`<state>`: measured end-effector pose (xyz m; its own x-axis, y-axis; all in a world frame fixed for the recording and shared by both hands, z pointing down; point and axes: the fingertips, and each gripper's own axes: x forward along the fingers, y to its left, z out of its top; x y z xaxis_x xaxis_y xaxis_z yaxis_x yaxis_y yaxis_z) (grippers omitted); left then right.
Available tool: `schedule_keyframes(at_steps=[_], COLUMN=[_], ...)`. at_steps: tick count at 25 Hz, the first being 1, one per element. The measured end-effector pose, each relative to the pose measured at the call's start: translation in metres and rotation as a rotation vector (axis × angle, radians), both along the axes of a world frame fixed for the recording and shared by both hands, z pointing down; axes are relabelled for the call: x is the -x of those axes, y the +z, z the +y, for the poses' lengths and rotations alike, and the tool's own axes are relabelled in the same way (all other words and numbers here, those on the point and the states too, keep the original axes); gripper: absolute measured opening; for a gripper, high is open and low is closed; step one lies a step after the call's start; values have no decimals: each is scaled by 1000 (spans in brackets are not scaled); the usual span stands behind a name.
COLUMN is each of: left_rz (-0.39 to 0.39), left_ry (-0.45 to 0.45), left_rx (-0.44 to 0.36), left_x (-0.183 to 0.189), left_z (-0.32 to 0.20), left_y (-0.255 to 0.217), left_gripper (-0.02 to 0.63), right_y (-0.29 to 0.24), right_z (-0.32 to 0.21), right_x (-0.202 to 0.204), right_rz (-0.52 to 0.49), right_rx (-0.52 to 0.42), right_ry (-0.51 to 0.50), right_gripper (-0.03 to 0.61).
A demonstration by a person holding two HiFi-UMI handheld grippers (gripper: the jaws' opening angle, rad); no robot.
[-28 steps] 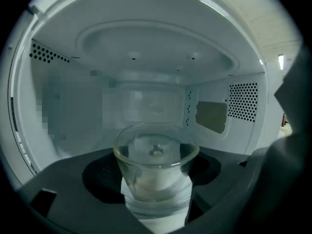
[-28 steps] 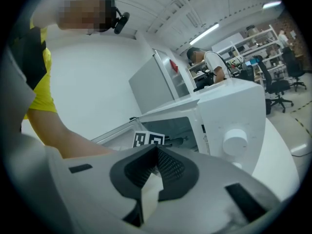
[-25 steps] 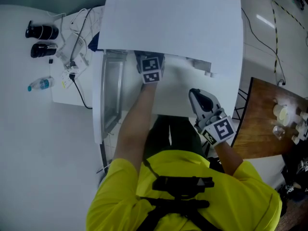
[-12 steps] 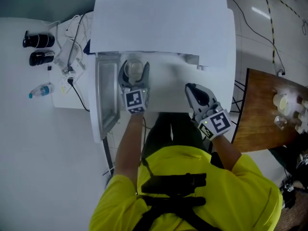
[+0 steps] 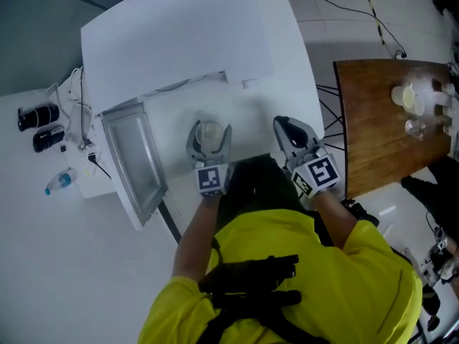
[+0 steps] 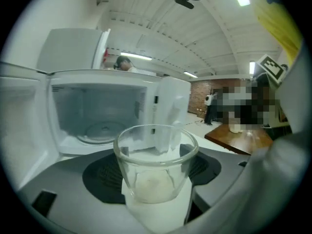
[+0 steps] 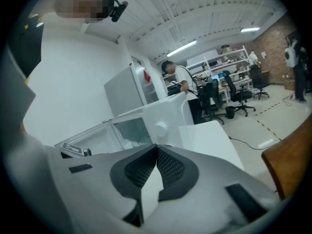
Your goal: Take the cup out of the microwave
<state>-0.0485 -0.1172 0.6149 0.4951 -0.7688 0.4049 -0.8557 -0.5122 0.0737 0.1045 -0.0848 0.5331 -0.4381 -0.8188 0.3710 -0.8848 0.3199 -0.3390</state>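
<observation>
Already out of the boxy white microwave (image 5: 179, 41): clear round glass cup (image 6: 156, 165), clamped by its sides between the widely spread dark pads of the left gripper (image 5: 209, 135), centre of the head view, just in front of the oven's open mouth. Looks empty but for a whitish patch at the base. Right gripper (image 5: 285, 129), just right of centre, pinched together on nothing. Glass-paned microwave door (image 5: 133, 160) swung open at centre left.

Likely hazards, by judgement: could slide down through the pads, being smooth glass, if the squeeze eases or the wrist tips; could clip the open door or the idle right gripper on a careless swing; could topple if set down at an angle. Possibly bound for the brown wooden table (image 5: 373, 113) at upper right, already crowded with small vessels near its far edge
</observation>
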Motion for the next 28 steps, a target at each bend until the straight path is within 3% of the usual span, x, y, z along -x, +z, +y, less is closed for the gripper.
schedule_keyframes(at_steps=[7,10,12,20,28], left_rz=[41,53,54,-32,-62], left_ry=[284,327,307,262,243], left_rx=[10,-4,-7,20,31], left_x=[-160,-211,-233,-248,-239], left_z=[12,5,-7,-39,-33], left_y=[23,28,34,76,84], left_gripper=[345,345,345,347,361], right_y=[0,1,5,19,17], right_z=[45,73,89,104,94], right_x=[-109,-136,-148,-167,-159], right_rz=[83,91,94,84,79], right_rx=[-4,14,24,46,52], right_ry=[247,315,345,419,392], right_gripper=[6,6,6,6,6])
